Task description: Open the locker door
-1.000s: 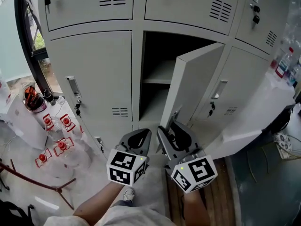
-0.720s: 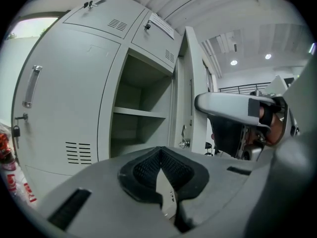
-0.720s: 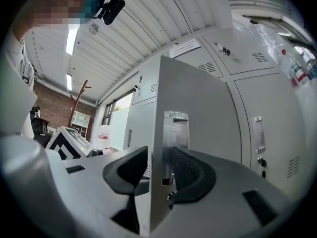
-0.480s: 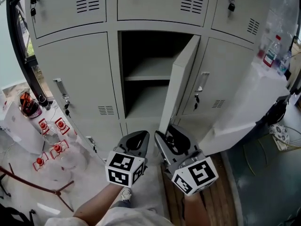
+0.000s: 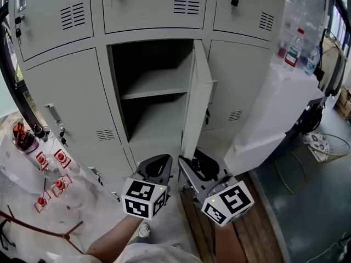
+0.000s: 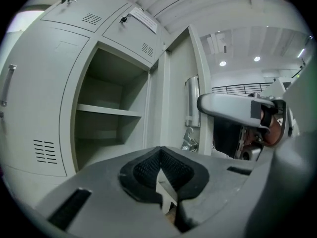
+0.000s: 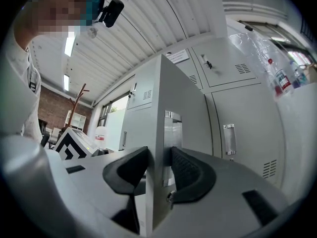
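Observation:
The grey locker door stands swung out, nearly edge-on in the head view, and bares an empty compartment with one shelf. My right gripper is at the door's lower free edge. In the right gripper view the door runs between the two pads, which are shut on its edge just below the handle plate. Beside it on the left, my left gripper is shut on nothing. In the left gripper view, that gripper points at the open compartment, with the door to the right.
Shut locker doors surround the open one, with keys hanging in some locks. A white cabinet with bottles stands on the right. Red-capped items lie on the floor at left, a wire basket at right.
The door has swung further out, from half open to nearly edge-on, with my right gripper still on its edge. The lockers have shifted left in the head view.

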